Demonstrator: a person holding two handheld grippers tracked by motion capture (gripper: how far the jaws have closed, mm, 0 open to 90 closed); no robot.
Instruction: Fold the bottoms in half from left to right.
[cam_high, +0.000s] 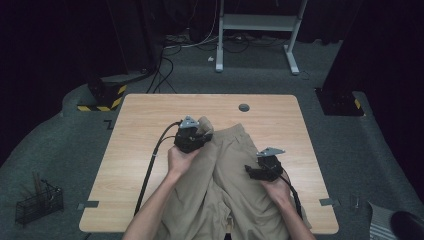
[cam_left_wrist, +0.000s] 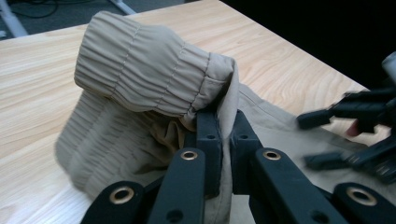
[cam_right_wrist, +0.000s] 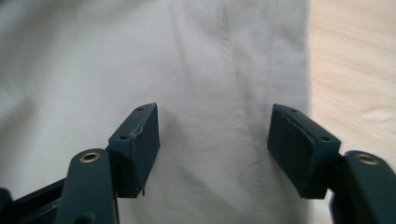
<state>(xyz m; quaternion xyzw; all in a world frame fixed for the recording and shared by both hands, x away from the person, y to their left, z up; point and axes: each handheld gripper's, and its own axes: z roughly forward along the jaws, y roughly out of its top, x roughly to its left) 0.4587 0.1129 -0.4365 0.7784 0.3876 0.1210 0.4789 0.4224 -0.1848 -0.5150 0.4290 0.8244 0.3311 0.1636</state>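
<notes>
Right tool (cam_high: 256, 172): jaws spread wide over a seam of the khaki trousers (cam_high: 235, 175), gripping nothing. The trousers lie on the table (cam_high: 140, 150), legs running off its near edge. Left tool (cam_high: 196, 141): jaws clamped on the fabric beside the elastic waistband (cam_left_wrist: 149, 74), which is lifted and folded over.
</notes>
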